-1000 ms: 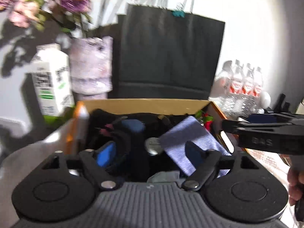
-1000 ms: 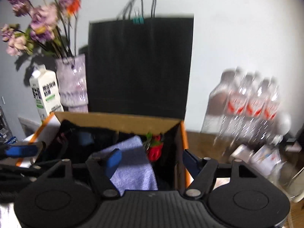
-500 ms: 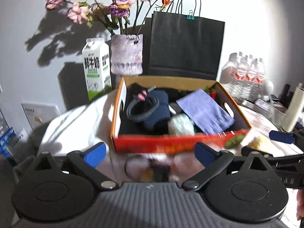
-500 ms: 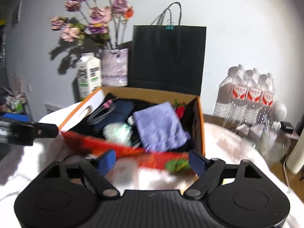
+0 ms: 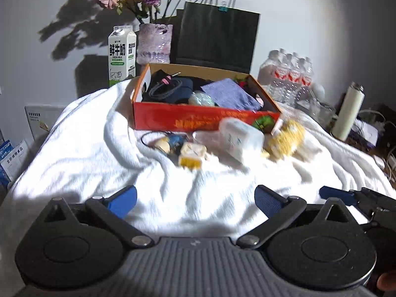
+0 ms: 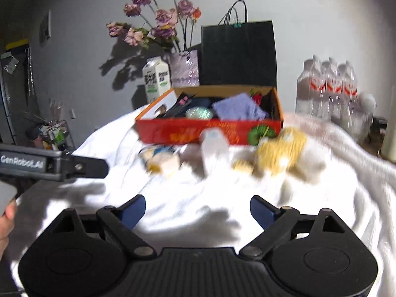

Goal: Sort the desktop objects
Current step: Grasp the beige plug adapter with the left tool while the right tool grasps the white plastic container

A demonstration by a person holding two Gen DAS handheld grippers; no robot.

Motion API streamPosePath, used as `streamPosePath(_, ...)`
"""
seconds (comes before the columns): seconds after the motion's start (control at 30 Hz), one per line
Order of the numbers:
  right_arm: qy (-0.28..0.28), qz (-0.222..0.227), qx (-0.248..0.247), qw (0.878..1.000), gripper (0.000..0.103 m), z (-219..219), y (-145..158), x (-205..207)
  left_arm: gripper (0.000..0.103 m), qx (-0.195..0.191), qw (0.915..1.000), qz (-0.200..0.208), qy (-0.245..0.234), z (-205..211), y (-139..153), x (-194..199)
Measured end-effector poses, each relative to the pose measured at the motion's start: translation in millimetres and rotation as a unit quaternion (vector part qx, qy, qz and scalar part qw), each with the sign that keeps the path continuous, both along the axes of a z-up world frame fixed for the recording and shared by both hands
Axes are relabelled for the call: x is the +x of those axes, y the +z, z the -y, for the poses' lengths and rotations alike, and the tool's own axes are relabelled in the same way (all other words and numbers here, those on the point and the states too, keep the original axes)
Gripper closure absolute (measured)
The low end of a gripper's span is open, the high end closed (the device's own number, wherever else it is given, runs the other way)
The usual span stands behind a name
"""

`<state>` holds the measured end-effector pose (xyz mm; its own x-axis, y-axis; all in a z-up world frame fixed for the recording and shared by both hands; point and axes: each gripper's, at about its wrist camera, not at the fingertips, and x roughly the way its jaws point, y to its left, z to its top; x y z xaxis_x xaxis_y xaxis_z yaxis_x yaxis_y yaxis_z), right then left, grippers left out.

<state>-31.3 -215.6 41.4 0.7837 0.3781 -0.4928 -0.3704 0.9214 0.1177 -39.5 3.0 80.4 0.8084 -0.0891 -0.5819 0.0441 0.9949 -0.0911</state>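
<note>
**Both fingers spread wide, nothing held — hovering short of the loose pile**

Fingers: left gripper (image 5: 195,199) is standing wide apart, jaws have just been opening, nothing btwn them but white cloth (image 5: 86,153). Right gripper (image 6: 198,209) likewise wide, jaws just been opening slightly, empty. Both are sitting low over the cloth, near edge, well apart from the items.

Step in hand (my read): btwn picks. Orange box (image 5: 198,121) is already carrying several things — blue-grey cloth (image 5: 230,94), coiled dark cable (image 5: 163,89), a pale round item. Loose stuff is still lying on the cloth just in front of the box's red front wall: yellow-white small pack (image 5: 191,154), clear plastic tub (image 5: 241,137), fuzzy yellow item (image 5: 284,138), a small blue-and-cream thing w/ a thin cord (image 5: 168,142). Blurred, so can't ID them further.

Next move prob. calls for: reaching fwd to one loose item, jaws staying wide for the tub, narrower for the pack; then lifting over the front wall.

Orientation: box's long axis is running left-right across both views, open top up, long red side facing the grippers. Tub looks tipped, long axis slanting from upper left to lower right in left view; in the right view too blurred to confirm.

Background, not in play: milk carton (image 5: 122,54), vase of flowers (image 5: 154,43), black paper bag (image 5: 217,39), water bottles (image 5: 292,74).
</note>
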Motion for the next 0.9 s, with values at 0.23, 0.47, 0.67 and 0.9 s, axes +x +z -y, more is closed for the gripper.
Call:
streamPosePath(0.23,-0.026,0.006,-0.034,0.999,0.012,-1.1,-17.7,-43.2,0.000,0.016,0.9998,0.014,0.001,6.0,-19.8,-50.8)
streamPosePath(0.47,-0.034,0.012,-0.049,0.998,0.012,-1.1,-17.5,-71.9,0.000,0.005,0.9999,-0.009,-0.010,-1.8,-40.8,-73.7)
streamPosePath(0.67,-0.034,0.012,-0.056,0.998,0.012,-5.6,-17.6,-77.2,0.000,-0.007,0.9998,-0.019,-0.004,-9.7,-49.1,-70.1)
streamPosePath(0.9,-0.043,0.017,-0.056,0.997,0.014,-9.1,-14.5,-58.3,0.001,-0.016,0.9998,-0.004,-0.008,-16.0,-48.2,-50.2)
